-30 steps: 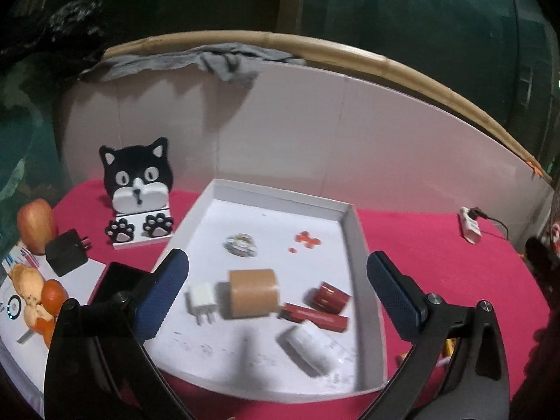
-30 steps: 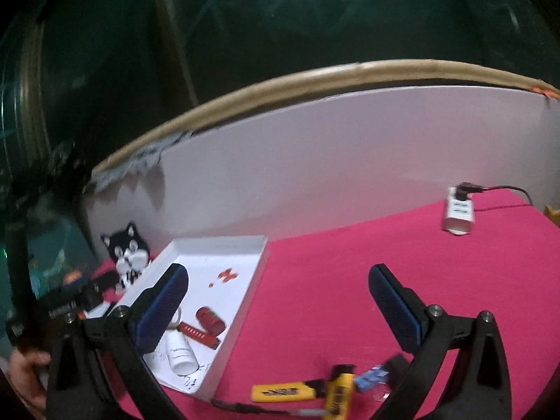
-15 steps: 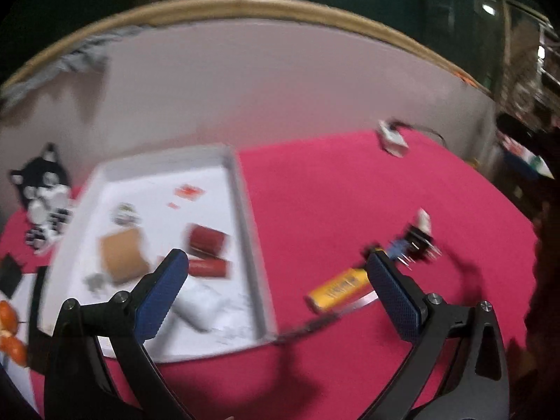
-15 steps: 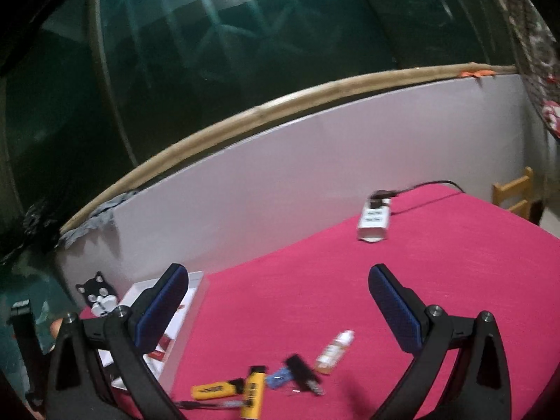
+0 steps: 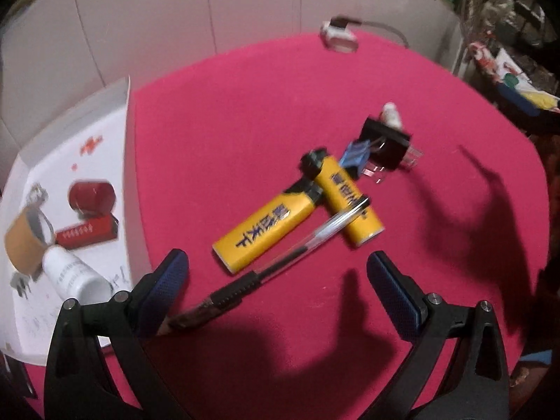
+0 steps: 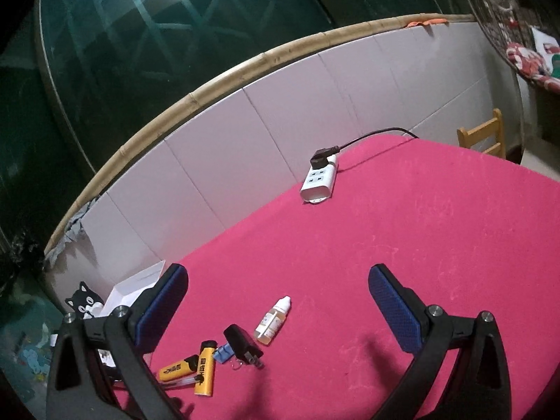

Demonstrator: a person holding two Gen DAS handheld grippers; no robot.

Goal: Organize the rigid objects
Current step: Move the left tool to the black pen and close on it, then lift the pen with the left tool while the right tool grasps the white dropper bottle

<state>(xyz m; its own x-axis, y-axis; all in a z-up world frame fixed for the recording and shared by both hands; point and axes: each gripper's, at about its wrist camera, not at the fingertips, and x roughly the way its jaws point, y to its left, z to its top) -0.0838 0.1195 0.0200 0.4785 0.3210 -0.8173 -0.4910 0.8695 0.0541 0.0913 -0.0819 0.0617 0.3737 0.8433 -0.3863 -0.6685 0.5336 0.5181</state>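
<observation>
Red cloth covered the table. Over it the left gripper [image 5: 276,280] hung with fingers wide apart and empty; just ahead at twelve o'clock lay the pen [image 5: 280,262], its long axis running seven to one, across two lighters [image 5: 266,232]. Farther out at ten sat the tray [image 5: 127,161]. The right gripper [image 6: 278,301], also spread and empty, hung well back from the pile, so the left looked nearer.

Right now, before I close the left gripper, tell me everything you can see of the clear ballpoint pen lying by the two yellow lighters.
The clear plastic ballpoint pen lies flat on the red cloth, running diagonally. It has a see-through barrel, a dark ribbed grip and a metal clip. Its clip end rests across the farther yellow lighter, the barrel runs alongside the nearer yellow lighter, and its tip points toward the open left gripper. Nothing grips it.
</observation>
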